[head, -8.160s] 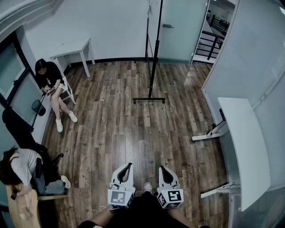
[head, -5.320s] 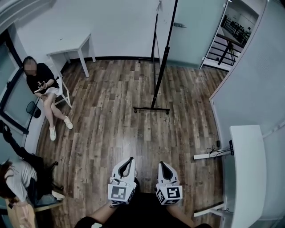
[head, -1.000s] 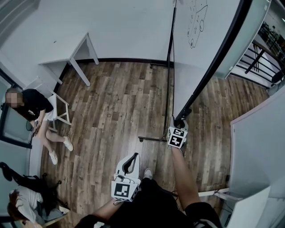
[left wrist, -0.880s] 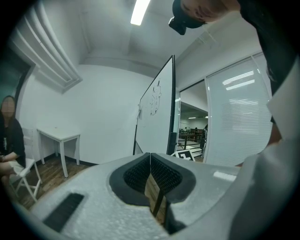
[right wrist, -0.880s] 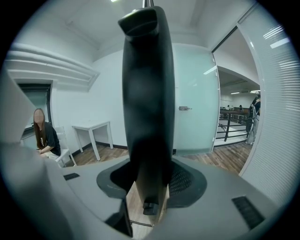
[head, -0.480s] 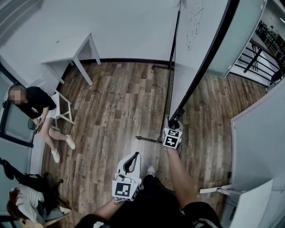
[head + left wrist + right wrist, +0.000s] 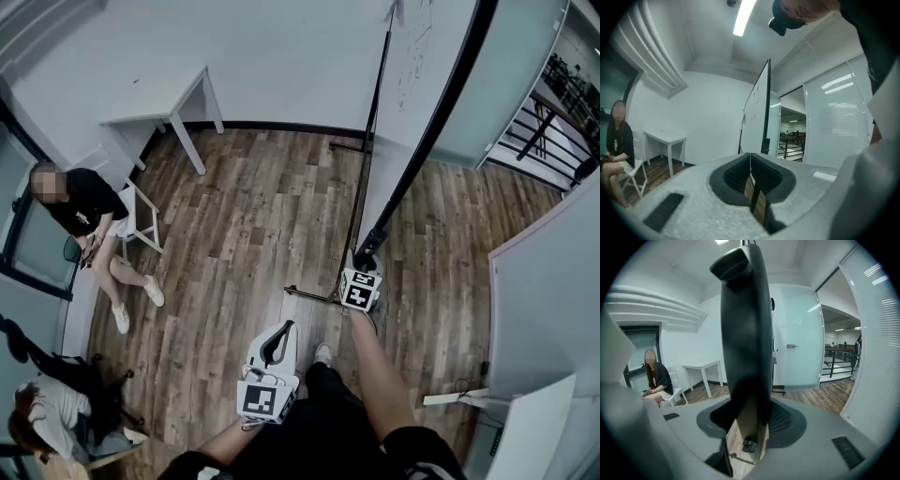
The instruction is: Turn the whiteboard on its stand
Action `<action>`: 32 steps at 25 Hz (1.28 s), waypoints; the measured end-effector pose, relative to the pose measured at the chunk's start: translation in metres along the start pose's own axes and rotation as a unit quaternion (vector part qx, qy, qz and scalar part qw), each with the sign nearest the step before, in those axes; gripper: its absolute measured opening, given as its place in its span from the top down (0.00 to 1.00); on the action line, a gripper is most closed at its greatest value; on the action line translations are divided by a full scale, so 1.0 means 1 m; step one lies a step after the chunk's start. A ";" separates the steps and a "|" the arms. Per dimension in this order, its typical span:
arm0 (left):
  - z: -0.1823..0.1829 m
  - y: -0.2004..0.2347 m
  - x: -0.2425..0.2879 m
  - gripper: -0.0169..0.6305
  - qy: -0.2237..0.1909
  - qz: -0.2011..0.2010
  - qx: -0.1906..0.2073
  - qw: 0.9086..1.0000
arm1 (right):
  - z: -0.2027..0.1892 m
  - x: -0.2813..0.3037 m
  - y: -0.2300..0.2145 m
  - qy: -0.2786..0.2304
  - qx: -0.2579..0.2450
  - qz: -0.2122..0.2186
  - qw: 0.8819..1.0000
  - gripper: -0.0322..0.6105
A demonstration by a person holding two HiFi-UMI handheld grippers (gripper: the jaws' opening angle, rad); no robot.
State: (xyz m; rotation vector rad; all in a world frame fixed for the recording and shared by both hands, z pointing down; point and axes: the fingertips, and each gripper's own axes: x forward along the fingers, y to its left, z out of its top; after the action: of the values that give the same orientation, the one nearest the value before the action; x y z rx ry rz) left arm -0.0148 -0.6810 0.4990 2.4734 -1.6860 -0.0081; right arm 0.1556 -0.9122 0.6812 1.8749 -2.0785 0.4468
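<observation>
One pair is doing the work: your right tongs (image 7: 367, 257) are pinching the black side edge of the whiteboard (image 7: 417, 75), which stands upright just beyond you, to the right. Left tongs (image 7: 276, 336) are pressed together, empty, near your body. You look mid-turn to me; next, hold that pinch and swing the edge round smoothly, clear of the stand (image 7: 312, 296).
</observation>
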 end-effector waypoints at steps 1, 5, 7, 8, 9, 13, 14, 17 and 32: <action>-0.002 0.000 -0.005 0.95 0.004 -0.002 0.001 1.000 | -0.003 -0.004 0.004 0.001 0.000 0.001 1.000 0.67; -0.011 -0.002 -0.024 0.95 0.008 -0.003 0.003 1.000 | -0.015 -0.025 0.023 -0.005 -0.003 0.009 1.000 0.67; -0.013 -0.003 -0.035 0.95 0.007 -0.001 0.000 1.000 | -0.022 -0.036 0.030 -0.006 -0.003 0.013 1.000 0.67; -0.013 -0.003 -0.040 0.95 0.002 0.003 -0.002 1.000 | -0.025 -0.042 0.032 -0.007 -0.003 0.015 1.000 0.67; -0.013 -0.002 -0.045 0.95 -0.003 0.006 -0.003 1.000 | -0.028 -0.047 0.035 -0.008 -0.003 0.017 1.000 0.67; -0.013 0.003 -0.067 0.95 -0.018 0.024 -0.011 0.999 | -0.036 -0.063 0.045 -0.005 -0.003 0.024 1.000 0.67; -0.013 0.003 -0.074 0.95 -0.019 0.027 -0.011 0.999 | -0.039 -0.068 0.046 -0.003 -0.003 0.025 1.000 0.67; -0.011 -0.002 -0.091 0.95 -0.022 0.027 -0.007 0.999 | -0.046 -0.086 0.048 -0.004 -0.005 0.026 1.000 0.67; -0.023 -0.031 -0.196 0.95 -0.025 -0.005 -0.005 1.000 | -0.098 -0.188 0.066 -0.012 -0.005 0.029 0.999 0.67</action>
State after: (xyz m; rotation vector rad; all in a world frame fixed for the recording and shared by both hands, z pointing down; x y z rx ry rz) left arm -0.0562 -0.4854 0.5027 2.4947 -1.6886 -0.0811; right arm 0.1104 -0.6948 0.6883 1.8268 -2.1509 0.4290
